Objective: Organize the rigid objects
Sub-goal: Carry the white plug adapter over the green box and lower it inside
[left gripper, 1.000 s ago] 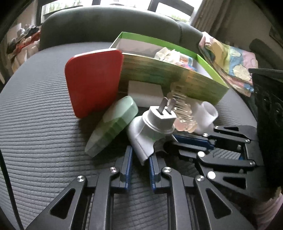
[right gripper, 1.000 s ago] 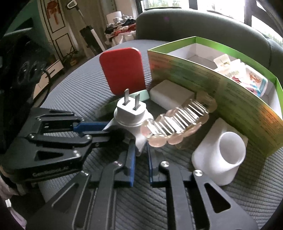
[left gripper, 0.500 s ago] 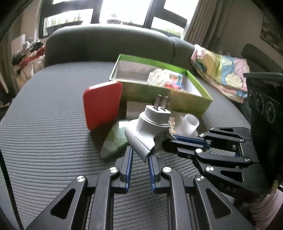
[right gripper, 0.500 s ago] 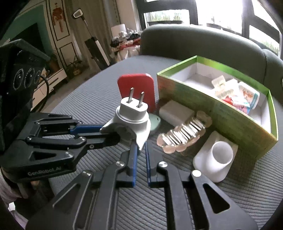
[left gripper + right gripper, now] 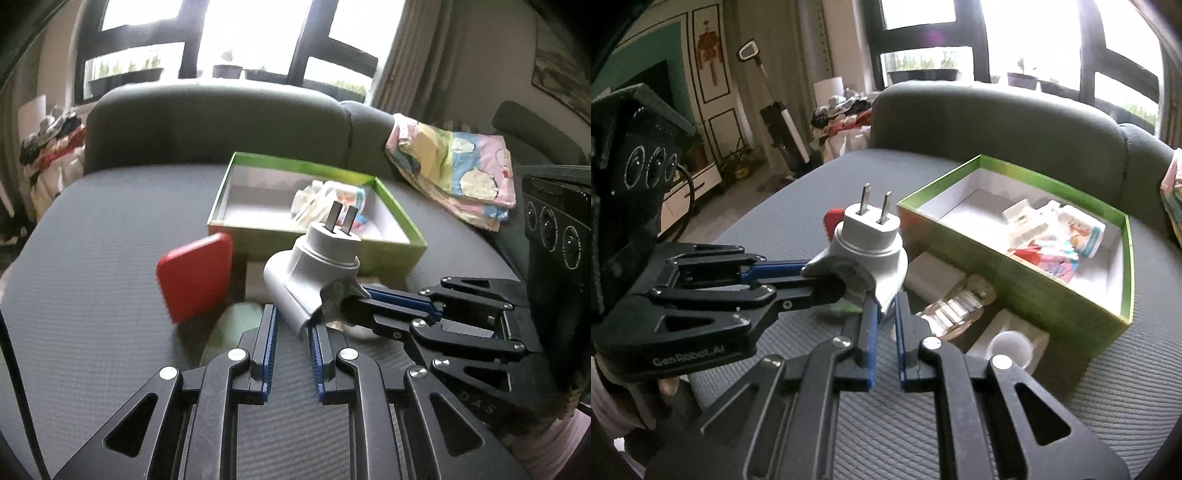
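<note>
White plug adapter (image 5: pixel 317 266) has risen clear of the sofa, both hand-held grippers (image 5: pixel 290 325) (image 5: pixel 884 306) clamped on it; green box (image 5: pixel 391 251) likely next.

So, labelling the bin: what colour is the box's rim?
Bright green on the box, white inside; right wrist view shows it best.

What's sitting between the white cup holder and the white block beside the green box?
A clear ribbed piece lies between the white cup holder and the white block, in the right wrist view.
</note>
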The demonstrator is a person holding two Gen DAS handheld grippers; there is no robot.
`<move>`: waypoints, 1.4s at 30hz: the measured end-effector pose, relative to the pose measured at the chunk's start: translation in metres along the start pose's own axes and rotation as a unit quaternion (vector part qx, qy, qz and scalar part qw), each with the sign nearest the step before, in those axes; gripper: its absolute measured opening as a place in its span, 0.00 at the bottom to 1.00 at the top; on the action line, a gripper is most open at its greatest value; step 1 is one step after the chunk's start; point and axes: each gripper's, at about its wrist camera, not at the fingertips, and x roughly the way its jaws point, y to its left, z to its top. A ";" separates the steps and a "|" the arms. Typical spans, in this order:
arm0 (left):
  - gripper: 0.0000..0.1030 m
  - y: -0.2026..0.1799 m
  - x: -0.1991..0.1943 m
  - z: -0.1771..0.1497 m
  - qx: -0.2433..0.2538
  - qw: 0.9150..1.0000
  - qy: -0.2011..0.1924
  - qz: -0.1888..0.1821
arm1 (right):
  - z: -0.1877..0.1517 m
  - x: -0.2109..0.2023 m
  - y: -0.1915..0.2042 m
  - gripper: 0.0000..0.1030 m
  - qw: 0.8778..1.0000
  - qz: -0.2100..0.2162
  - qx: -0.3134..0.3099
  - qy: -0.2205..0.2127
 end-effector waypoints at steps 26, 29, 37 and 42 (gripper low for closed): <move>0.16 -0.036 0.078 0.096 0.057 0.997 -0.033 -0.033 | 0.057 -0.001 -0.102 0.09 0.995 -0.071 0.052 -0.041; 0.16 -0.030 0.091 0.099 0.055 0.998 -0.027 -0.026 | 0.060 0.013 -0.109 0.09 0.995 -0.076 0.051 -0.031; 0.16 0.005 0.125 0.094 0.002 1.000 0.011 -0.022 | 0.062 0.065 -0.114 0.09 0.997 -0.068 0.045 0.007; 0.16 0.011 0.137 0.089 -0.008 1.000 0.025 -0.013 | 0.059 0.085 -0.118 0.09 0.996 -0.062 0.052 0.027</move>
